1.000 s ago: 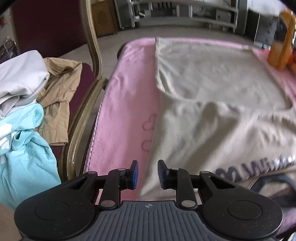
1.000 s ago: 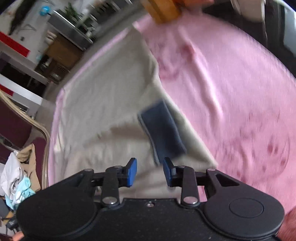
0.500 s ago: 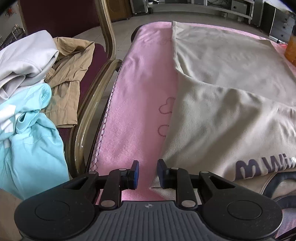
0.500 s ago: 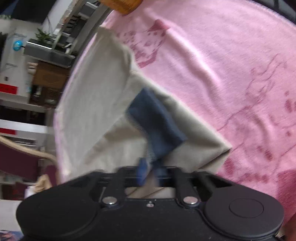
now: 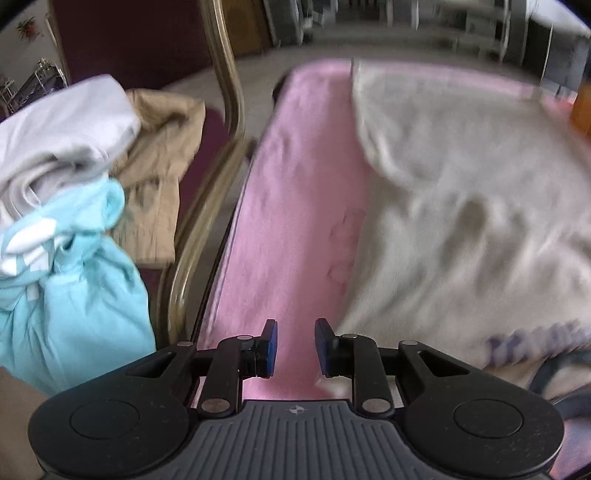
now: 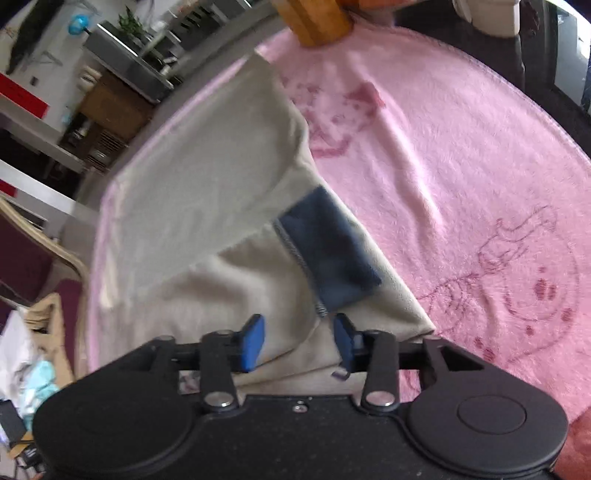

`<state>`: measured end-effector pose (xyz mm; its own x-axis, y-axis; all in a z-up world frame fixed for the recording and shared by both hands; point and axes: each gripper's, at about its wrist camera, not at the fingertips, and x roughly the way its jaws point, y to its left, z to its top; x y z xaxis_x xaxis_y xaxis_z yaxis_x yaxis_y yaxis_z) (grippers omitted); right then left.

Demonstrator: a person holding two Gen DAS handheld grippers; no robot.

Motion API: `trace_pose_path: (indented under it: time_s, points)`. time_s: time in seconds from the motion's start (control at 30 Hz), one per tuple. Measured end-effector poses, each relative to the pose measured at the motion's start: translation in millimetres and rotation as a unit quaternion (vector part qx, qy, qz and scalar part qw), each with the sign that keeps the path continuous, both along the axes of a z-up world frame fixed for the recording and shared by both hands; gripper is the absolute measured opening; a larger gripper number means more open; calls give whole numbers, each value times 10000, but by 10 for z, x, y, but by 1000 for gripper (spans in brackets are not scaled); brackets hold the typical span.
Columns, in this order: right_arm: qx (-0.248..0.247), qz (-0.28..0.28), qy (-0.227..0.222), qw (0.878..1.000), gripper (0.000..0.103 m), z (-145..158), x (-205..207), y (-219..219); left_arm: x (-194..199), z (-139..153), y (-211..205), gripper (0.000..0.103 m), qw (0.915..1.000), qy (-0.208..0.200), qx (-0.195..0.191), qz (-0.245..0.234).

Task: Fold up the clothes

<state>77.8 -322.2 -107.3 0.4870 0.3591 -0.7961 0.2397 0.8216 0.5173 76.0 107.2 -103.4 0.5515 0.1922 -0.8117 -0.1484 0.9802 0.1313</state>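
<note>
A beige sweatshirt (image 5: 461,221) lies folded over on the pink blanket (image 5: 295,221); purple lettering (image 5: 535,339) shows at its near edge. My left gripper (image 5: 295,345) hovers over bare blanket just left of the garment, jaws slightly apart with nothing between them. In the right wrist view the sweatshirt (image 6: 203,192) shows a navy cuff (image 6: 328,258) folded onto it. My right gripper (image 6: 299,341) sits just below that cuff above the fabric. Its jaws are opening, and the pads do not press on the cloth.
A gold-framed chair (image 5: 225,110) stands left of the table with a pile of clothes: light blue (image 5: 74,295), pale grey (image 5: 62,136) and tan (image 5: 159,166). A wooden block (image 6: 317,18) stands at the blanket's (image 6: 461,166) far edge.
The right gripper closed at the fabric near the navy cuff half a second ago and has now spread its jaws again. In the left view the sweatshirt's edge has shifted right, away from the fingers.
</note>
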Motion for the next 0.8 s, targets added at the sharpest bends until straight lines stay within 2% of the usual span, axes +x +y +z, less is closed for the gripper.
trace_pose_path:
  time_s: [0.13, 0.2, 0.3, 0.37, 0.47, 0.57, 0.6, 0.63, 0.67, 0.7, 0.77, 0.8]
  points:
    - [575, -524, -452, 9959, 38, 155, 29, -238, 58, 140, -160, 23, 9965, -397, -449, -578]
    - [639, -751, -568, 9935, 11, 189, 102, -361, 168, 164, -309, 23, 9932, -478, -535, -918]
    - [588, -595, -486, 9953, 10, 128, 343, -326, 375, 107, -552, 23, 9872, -456, -582, -1416]
    - [1069, -192, -229, 9938, 11, -60, 516, -169, 529, -1, -703, 20, 9818, -314, -764, -1710]
    - [1750, 430, 73, 9836, 13, -342, 736, 136, 662, -137, -847, 20, 9732, -187, -1114, -2003]
    - [1706, 1021, -24, 9800, 12, -462, 867, 464, 777, -231, -880, 21, 9763, -342, -1012, -1885]
    - [1614, 1162, -79, 9800, 12, -489, 906, 533, 825, -281, -835, 22, 9816, -392, -860, -1659]
    - [1514, 1282, -130, 9800, 12, -518, 950, 589, 874, -330, -790, 18, 9862, -441, -707, -1433]
    - [1463, 1242, -143, 9813, 9, -550, 962, 575, 910, -363, -741, 20, 9894, -486, -606, -1228]
    - [1438, 1120, -135, 9832, 0, -583, 958, 527, 914, -355, -680, 20, 9908, -521, -633, -1078]
    - [1735, 476, -69, 9837, 0, -667, 996, 272, 919, -342, -567, 12, 9933, -596, -619, -769]
    - [1777, 48, -85, 9840, 0, -685, 985, 114, 913, -341, -538, 12, 9953, -654, -416, -586]
